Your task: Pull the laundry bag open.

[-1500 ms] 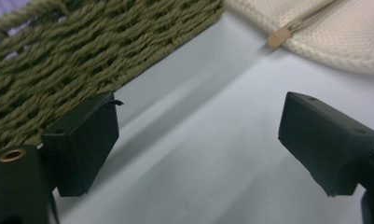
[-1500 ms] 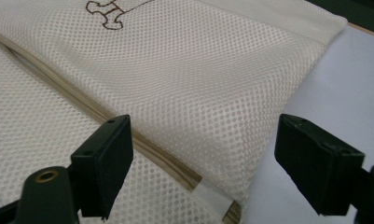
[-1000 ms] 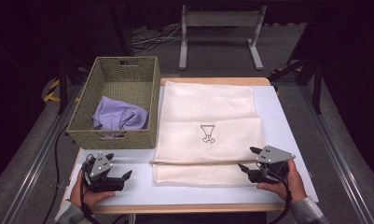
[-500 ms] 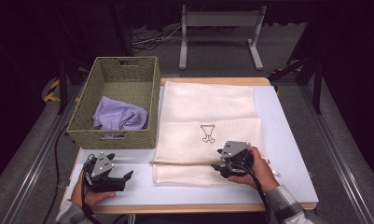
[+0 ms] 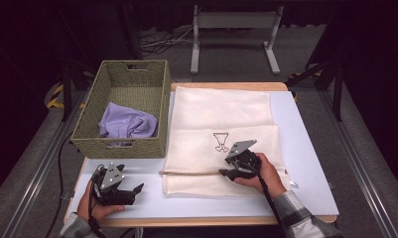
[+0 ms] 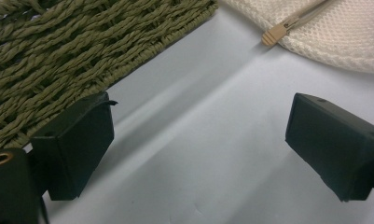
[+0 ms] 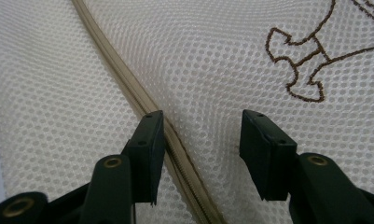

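Note:
A cream mesh bag lies flat on the white table, with a brown stitched emblem at its middle and a tan zipper running along its near part. My right gripper rests on the bag beside that zipper. In the right gripper view the right gripper has just been closing; its jaws stand partly apart over the mesh, the left one right by the zipper, and the pads do not press on it. My left gripper lies open on bare table at the near left.
A woven green basket stands at the left with a lilac cloth inside. In the left gripper view the basket wall is close on the left and the zipper's end lies ahead. A metal stand is beyond the table.
My right gripper has moved left from the bag's near right corner onto the bag beside the zipper. The left gripper has stayed where it was.

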A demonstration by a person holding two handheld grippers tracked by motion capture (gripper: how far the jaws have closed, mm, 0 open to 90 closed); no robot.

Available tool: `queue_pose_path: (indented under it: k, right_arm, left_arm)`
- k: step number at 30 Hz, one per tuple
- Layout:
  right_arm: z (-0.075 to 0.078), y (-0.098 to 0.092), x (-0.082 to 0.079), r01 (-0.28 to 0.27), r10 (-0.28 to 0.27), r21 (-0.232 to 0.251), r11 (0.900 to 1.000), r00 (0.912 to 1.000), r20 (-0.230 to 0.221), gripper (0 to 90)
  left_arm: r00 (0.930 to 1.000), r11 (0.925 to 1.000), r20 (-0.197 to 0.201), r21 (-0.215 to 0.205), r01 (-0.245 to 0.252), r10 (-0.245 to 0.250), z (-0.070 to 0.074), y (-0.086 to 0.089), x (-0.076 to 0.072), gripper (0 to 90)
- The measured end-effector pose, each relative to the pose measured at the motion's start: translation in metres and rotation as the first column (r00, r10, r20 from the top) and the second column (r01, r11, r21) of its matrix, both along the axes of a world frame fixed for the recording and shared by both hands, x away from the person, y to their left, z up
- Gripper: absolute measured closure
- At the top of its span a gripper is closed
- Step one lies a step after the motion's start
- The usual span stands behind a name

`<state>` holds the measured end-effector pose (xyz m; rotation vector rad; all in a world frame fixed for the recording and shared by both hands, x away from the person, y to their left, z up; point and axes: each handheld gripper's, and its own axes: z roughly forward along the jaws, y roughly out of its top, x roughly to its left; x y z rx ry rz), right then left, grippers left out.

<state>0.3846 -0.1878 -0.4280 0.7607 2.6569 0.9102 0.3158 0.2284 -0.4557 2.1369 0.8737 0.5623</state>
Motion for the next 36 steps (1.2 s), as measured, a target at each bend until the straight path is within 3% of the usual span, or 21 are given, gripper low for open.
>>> queue_pose_path:
  k: [2, 4, 13, 16, 20, 23, 26, 28, 31, 34, 36]
  right_arm:
    - [0.001, -0.001, 0.002, 0.006, -0.005, 0.032, 0.999, 0.9998, -0.018, 53.5]
    - [0.001, 0.001, 0.002, 0.012, -0.012, -0.006, 1.0, 0.9999, 0.003, 54.4]
    - [-0.004, 0.0, 0.004, 0.022, -0.022, -0.006, 1.0, 0.9995, 0.025, 54.8]
    - [-0.004, 0.001, 0.003, 0.007, -0.007, 0.001, 1.0, 0.9996, 0.028, 68.4]
    - [-0.004, 0.004, 0.002, 0.012, -0.011, -0.016, 1.0, 0.9979, 0.065, 83.3]
    - [-0.004, 0.005, 0.002, 0.024, -0.022, -0.026, 0.999, 0.995, 0.098, 85.0]
    - [-0.004, 0.005, 0.002, 0.034, -0.029, -0.036, 0.999, 0.9935, 0.11, 80.4]
    - [-0.003, 0.003, 0.003, 0.049, -0.043, -0.05, 0.998, 0.9916, 0.122, 71.3]
    - [-0.003, -0.001, 0.004, 0.052, -0.046, -0.061, 0.997, 0.994, 0.099, 57.5]
    - [-0.005, -0.007, 0.005, 0.043, -0.042, -0.023, 0.999, 0.997, 0.065, 52.0]
    - [-0.007, -0.007, 0.006, 0.029, -0.029, -0.004, 1.0, 0.9983, 0.051, 43.0]
  left_arm:
    - [1.0, 1.0, 0.0, 0.001, 0.0, 0.0, 0.0, 0.0, 0.0, 8.5]
    - [1.0, 1.0, -0.001, 0.002, 0.0, 0.0, 0.0, 0.0, -0.001, 8.5]
    - [1.0, 1.0, -0.001, -0.007, -0.003, 0.003, 0.0, 0.001, -0.002, 8.6]
    - [1.0, 1.0, -0.004, -0.005, -0.001, 0.001, 0.0, 0.001, -0.002, 8.6]
    - [1.0, 1.0, -0.004, 0.0, 0.0, 0.0, -0.001, 0.0, -0.002, 8.6]
    - [1.0, 1.0, -0.007, 0.0, -0.003, 0.003, -0.001, 0.0, -0.002, 8.5]
    - [0.9999, 1.0, -0.009, 0.002, -0.005, 0.005, -0.001, 0.0, -0.001, 8.5]
    - [1.0, 1.0, -0.007, 0.002, -0.004, 0.004, -0.001, 0.001, -0.002, 8.5]
    - [0.9999, 1.0, -0.011, 0.0, -0.003, 0.003, -0.001, 0.001, -0.002, 8.5]
    - [0.9999, 1.0, -0.01, 0.0, -0.002, 0.002, -0.001, 0.001, -0.002, 8.5]
    - [0.9999, 1.0, -0.011, -0.002, -0.002, 0.002, -0.001, 0.0, -0.002, 8.5]
